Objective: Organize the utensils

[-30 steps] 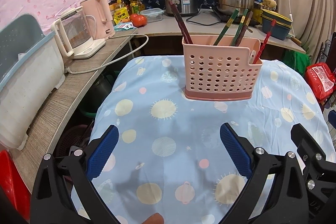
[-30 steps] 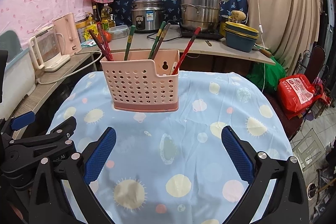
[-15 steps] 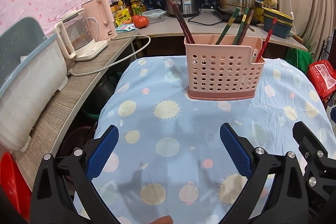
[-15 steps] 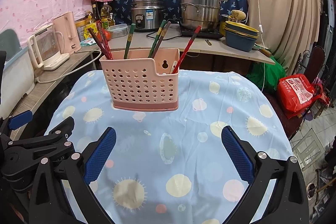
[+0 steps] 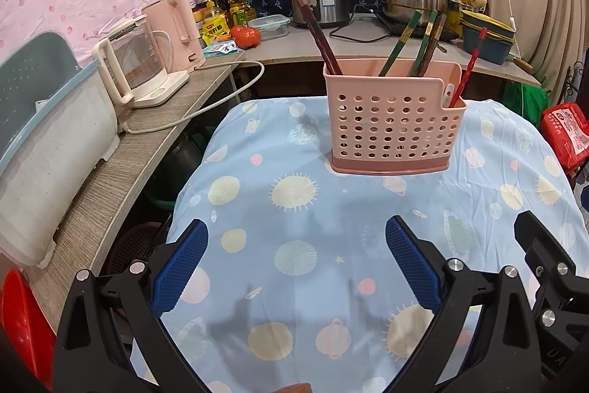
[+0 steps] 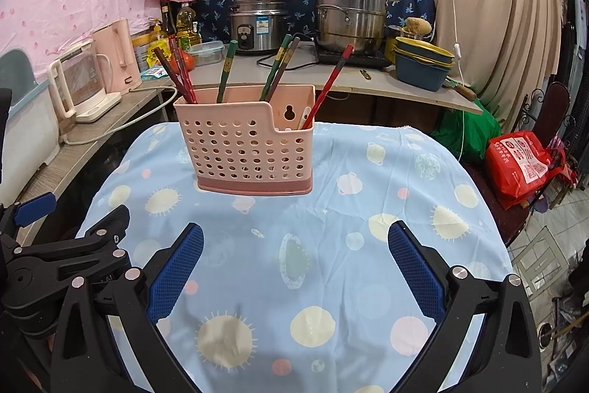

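A pink perforated utensil caddy (image 5: 394, 131) (image 6: 246, 148) stands upright at the far side of a table with a light blue spotted cloth (image 5: 313, 245) (image 6: 331, 227). Several chopsticks lean out of it: dark red ones (image 5: 318, 39) (image 6: 176, 76) at the left, green and brown ones (image 5: 423, 43) (image 6: 276, 69) in the middle, a red one (image 5: 467, 69) (image 6: 331, 80) in the small right compartment. My left gripper (image 5: 296, 262) hovers open over the near cloth, holding nothing. My right gripper (image 6: 294, 264) is likewise open and empty beside it.
A wooden side counter (image 5: 110, 172) on the left carries a glass kettle (image 5: 136, 72), a pink kettle (image 5: 176, 28) and a white tub (image 5: 44, 142). The back counter holds a rice cooker (image 6: 257, 24), a steel steamer pot (image 6: 349, 11) and stacked bowls (image 6: 419, 61). A red bag (image 6: 522, 164) sits at the right.
Both grippers have drawn back slightly from the caddy, which now looks a little farther away. Their jaws stay open, and nothing on the table has moved.
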The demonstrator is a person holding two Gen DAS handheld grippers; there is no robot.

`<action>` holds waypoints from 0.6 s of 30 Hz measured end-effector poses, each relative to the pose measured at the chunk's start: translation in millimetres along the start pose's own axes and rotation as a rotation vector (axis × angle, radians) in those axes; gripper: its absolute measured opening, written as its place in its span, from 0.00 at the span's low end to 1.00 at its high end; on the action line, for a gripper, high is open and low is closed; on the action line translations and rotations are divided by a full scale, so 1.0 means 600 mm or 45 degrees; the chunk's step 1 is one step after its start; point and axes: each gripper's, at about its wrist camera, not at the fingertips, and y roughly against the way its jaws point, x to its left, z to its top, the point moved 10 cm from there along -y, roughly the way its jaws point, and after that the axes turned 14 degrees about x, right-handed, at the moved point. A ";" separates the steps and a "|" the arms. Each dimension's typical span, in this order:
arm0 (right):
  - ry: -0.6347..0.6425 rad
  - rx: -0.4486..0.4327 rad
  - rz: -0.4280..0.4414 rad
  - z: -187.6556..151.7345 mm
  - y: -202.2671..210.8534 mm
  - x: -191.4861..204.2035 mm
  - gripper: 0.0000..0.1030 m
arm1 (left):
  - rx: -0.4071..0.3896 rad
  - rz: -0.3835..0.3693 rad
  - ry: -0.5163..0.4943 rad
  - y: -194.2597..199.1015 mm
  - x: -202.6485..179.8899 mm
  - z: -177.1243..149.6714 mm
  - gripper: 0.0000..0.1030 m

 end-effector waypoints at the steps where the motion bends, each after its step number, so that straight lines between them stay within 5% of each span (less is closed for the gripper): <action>1: 0.001 -0.001 -0.001 0.000 0.000 0.000 0.94 | 0.000 -0.001 0.001 0.000 0.000 0.000 0.90; 18: 0.005 -0.006 -0.002 0.003 -0.003 -0.003 0.94 | -0.007 0.016 0.007 0.004 0.005 0.002 0.90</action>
